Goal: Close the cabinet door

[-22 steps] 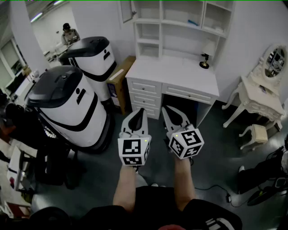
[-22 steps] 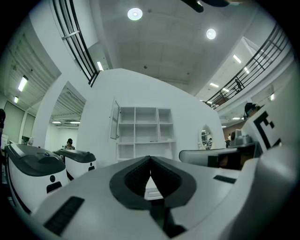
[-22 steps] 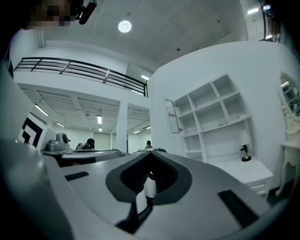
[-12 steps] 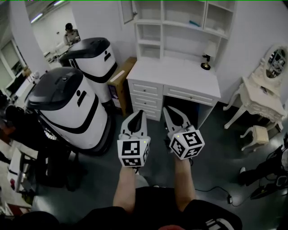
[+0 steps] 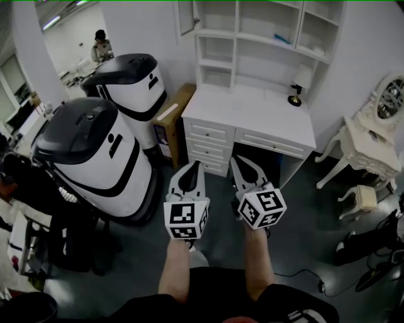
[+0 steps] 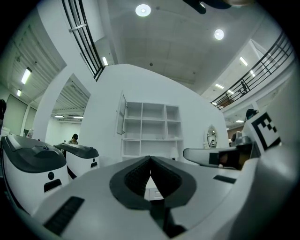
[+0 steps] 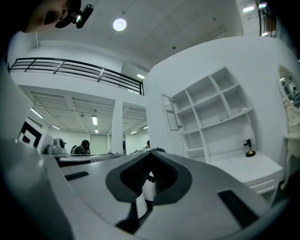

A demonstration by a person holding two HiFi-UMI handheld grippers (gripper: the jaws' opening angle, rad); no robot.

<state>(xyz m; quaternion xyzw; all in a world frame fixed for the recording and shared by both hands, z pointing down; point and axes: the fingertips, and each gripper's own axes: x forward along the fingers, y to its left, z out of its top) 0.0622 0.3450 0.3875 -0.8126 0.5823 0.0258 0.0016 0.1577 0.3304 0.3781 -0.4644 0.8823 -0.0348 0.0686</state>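
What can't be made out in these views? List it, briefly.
- Cabinet door: head view, top cut off by the frame's upper edge.
- Blue item in the shelf unit: head view, too small to identify.
- Dark ornament on the desk: head and right gripper views, too small to tell what it is.
- Desk's knee space: head view, partly hidden behind the right gripper.

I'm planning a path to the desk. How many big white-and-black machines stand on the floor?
2. The near machine is at the head view's left; the far machine stands behind it, beside the brown box by the desk. More may be hidden.
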